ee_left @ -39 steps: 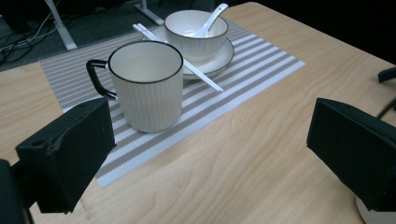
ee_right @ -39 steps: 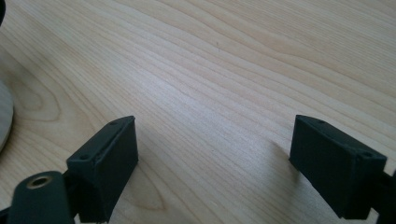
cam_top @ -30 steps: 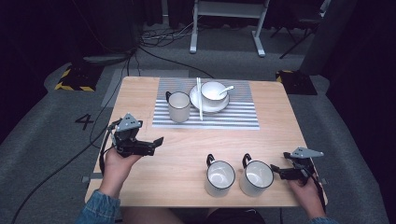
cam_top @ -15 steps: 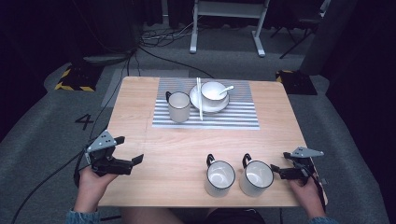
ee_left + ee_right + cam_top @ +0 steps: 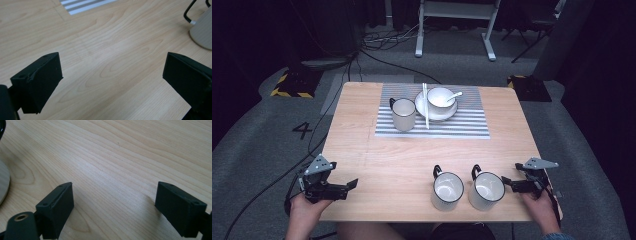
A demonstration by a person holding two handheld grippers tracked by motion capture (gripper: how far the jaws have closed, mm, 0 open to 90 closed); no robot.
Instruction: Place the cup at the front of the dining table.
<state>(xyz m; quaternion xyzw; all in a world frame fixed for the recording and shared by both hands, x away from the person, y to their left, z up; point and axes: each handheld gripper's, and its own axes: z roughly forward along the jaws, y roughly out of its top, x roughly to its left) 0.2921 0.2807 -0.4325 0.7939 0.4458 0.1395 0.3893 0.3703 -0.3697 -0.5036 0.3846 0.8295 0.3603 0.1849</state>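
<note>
We hold the left gripper low over the near left corner of the pale wooden table, its black jaws spread wide with only bare wood between them. Off to its right stand two white enamel mugs with dark rims, side by side, and just beyond them our right gripper hovers beside the right-hand mug, jaws likewise parted and holding nothing. Well ahead of both grippers lies a grey striped placemat bearing a third white mug, a white plate with a bowl and spoon, and white chopsticks.
</note>
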